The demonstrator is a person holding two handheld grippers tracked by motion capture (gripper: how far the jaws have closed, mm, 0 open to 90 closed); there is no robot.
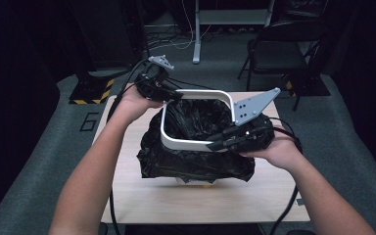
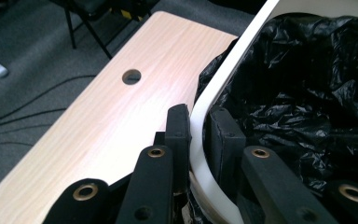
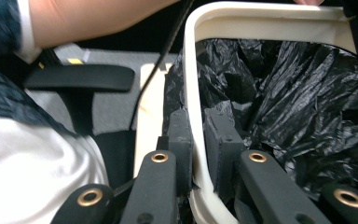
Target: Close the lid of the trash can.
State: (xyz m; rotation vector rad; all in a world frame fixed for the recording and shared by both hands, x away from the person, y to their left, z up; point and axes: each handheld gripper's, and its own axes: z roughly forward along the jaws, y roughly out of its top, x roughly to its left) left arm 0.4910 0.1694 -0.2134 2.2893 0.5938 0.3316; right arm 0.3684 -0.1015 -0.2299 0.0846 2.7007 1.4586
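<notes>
My right tongs (image 1: 221, 142) pinch the near side of the white rim ring (image 1: 188, 143) over the black bag (image 1: 196, 164); my left tongs (image 1: 172, 96) clamp its far corner, above the table (image 1: 127, 196). If I press unevenly, the ring may tilt and trap or tear the bag.

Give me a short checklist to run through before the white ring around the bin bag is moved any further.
1. Left gripper clamped on the white ring: ok, one jaw outside, one inside.
2. Right gripper clamped on the ring's near side: ok.
3. Grips on opposite sides of the ring: ok.
4. Black bag folded out over the rim all round: cannot tell; its far side is hidden.
5. Bin under the bag upright on the table: cannot tell, the bag covers it.
</notes>
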